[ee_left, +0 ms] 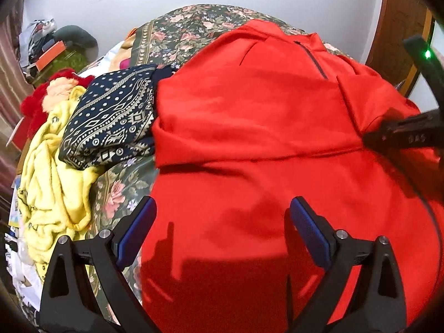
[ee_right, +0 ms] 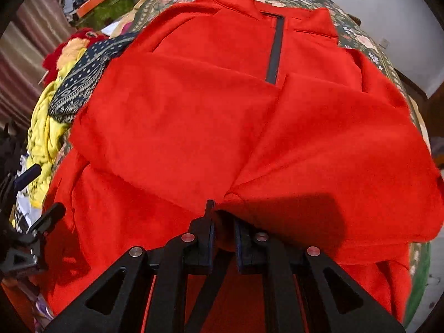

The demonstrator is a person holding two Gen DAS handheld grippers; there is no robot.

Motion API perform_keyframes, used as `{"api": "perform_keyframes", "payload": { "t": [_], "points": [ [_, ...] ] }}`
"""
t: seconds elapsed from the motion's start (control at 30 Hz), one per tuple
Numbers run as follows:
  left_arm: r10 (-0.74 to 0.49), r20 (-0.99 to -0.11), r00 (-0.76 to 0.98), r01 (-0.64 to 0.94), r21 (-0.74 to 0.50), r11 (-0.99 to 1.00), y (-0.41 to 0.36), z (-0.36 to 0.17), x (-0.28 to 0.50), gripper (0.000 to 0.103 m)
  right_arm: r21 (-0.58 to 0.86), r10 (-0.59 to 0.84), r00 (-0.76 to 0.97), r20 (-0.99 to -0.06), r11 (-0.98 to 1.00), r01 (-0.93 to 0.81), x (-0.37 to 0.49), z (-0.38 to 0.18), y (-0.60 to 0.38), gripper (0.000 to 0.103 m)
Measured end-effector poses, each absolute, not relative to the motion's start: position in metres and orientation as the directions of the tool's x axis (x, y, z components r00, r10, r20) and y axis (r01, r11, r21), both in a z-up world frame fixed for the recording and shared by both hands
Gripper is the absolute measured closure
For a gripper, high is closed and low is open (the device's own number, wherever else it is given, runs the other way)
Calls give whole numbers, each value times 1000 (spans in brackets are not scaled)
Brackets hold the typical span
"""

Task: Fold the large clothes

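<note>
Right hand-held gripper (ee_right: 223,226): clamped almost shut on a pinch of the red garment (ee_right: 194,116), cloth bunched between the pads, a flap pulled inward from the right side toward the middle. Left hand-held gripper (ee_left: 222,227): wide apart, holding nothing, poised over the lower part of the red cloth; whether its blue pads (ee_left: 308,230) touch the fabric, cannot tell.

Red garment: spread front-up on the bed's floral bedspread (ee_left: 177,30), collar and dark zipper (ee_right: 274,50) at the far end, hem nearest the cameras. Left sleeve side apparently already folded in over the chest; right side being brought across now, so probably midway through the side folds. Still left, by the look of it: laying that flap flat, smoothing, then folding bottom to top.

Just beside the garment on its left: a navy patterned cloth (ee_left: 111,119), touching the red edge, then a crumpled yellow garment (ee_left: 52,183), with a red fluffy item (ee_left: 36,105) beyond. Likely more pieces waiting.
</note>
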State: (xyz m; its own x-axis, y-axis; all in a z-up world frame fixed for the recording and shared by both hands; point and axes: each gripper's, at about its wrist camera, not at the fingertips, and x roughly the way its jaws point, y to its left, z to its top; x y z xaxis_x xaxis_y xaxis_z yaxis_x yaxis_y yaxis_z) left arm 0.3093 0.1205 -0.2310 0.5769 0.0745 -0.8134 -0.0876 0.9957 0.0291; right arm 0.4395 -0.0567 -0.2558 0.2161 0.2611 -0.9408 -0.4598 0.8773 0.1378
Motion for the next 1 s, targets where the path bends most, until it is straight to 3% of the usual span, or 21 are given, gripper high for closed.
{"api": "perform_keyframes", "payload": {
  "t": [0.13,0.23,0.3,0.47,0.67,0.8,1.0],
  "points": [
    [63,-809,584,-79,21,997,114,-227,308,5,337,396,110,-912,875,-348,449,-242,-90,95],
    [39,-795,605,-57,6,998,103,-218,309,5,555,568,24,-822,811,-182,454,-242,-125,95],
    [34,-788,615,-41,12,999,94,-212,311,5,616,623,34,-782,780,-114,452,-242,-148,95],
    [19,-767,641,17,39,999,66,-193,318,5,472,510,207,-835,857,-207,431,-207,-174,95],
    [-39,-733,679,112,51,992,17,-157,344,5,353,425,421,-802,904,-241,413,-150,-227,95],
    [-141,-727,672,208,2,978,-29,-134,374,5,339,396,505,-767,918,-205,400,-130,-281,95],
    [-290,-769,570,343,-97,934,-112,-138,429,5,214,231,612,-757,971,-102,384,-126,-345,95]
  ]
}}
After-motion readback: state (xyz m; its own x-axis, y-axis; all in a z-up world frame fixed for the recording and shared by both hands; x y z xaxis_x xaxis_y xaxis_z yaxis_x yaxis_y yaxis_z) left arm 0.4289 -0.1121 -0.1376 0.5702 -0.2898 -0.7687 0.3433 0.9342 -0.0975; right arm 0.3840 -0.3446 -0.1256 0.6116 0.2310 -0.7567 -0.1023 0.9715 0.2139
